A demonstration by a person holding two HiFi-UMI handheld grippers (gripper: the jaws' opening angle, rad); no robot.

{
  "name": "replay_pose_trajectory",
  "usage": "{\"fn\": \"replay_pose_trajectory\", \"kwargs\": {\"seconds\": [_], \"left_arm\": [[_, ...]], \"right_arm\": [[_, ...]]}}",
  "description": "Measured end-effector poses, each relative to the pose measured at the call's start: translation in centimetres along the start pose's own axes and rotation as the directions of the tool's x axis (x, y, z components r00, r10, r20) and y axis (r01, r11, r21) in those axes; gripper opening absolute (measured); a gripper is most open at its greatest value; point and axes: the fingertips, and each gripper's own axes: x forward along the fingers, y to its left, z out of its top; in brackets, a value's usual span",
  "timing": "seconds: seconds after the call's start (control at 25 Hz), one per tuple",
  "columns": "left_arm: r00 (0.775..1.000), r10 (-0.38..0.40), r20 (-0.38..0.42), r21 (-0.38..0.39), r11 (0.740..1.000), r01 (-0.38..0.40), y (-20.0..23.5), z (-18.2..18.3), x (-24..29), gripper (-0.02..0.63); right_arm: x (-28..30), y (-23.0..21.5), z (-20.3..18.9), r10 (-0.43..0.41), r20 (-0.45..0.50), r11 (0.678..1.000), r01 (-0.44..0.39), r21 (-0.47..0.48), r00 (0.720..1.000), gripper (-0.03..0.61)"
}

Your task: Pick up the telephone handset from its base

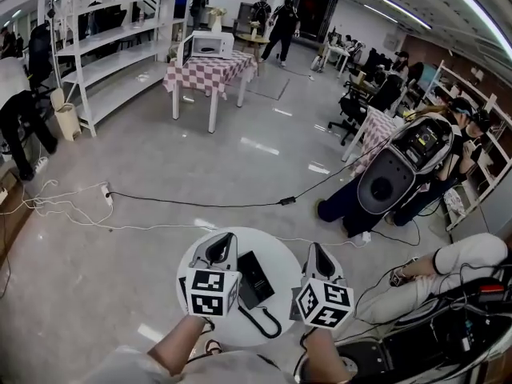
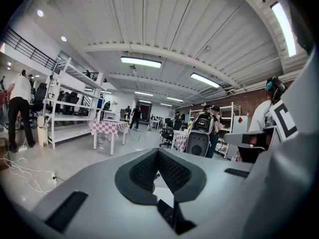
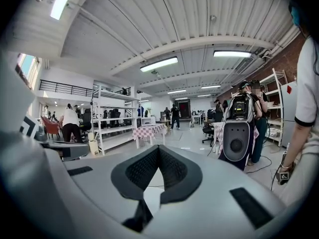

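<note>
Jaws on both grippers are sitting clenched, tips meeting, nothing btwn them. Left gripper (image 1: 223,238) and right gripper (image 1: 317,248) are hovering over round white table (image 1: 282,252), lower centre of frame. Black telephone (image 1: 254,278) is lying on it btwn them, cord (image 1: 269,327) trailing toward bottom edge.

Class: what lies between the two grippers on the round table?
The black telephone, on the white table between left gripper and right gripper; the head view shows it.

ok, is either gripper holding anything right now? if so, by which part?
Nothing is held. The left gripper and right gripper both have their jaws together and empty. The telephone lies on the round table between them.
</note>
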Motion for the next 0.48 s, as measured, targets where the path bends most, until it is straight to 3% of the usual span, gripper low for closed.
{"fn": "replay_pose_trajectory", "kwargs": {"seconds": [0.2, 0.48], "left_arm": [[0.999, 0.033, -0.038, -0.003, 0.999, -0.033, 0.4, -1.6, -0.1, 0.005], [0.992, 0.119, -0.037, -0.005, 0.993, -0.119, 0.6, -1.0, -0.5, 0.005]], "right_arm": [[0.9, -0.1, -1.3, 0.024, -0.031, 1.0, -0.024, 0.016, 0.999, 0.025], [3.3, 0.8, -0.1, 0.126, -0.027, 0.992, -0.126, 0.01, 0.992, 0.025]]}}
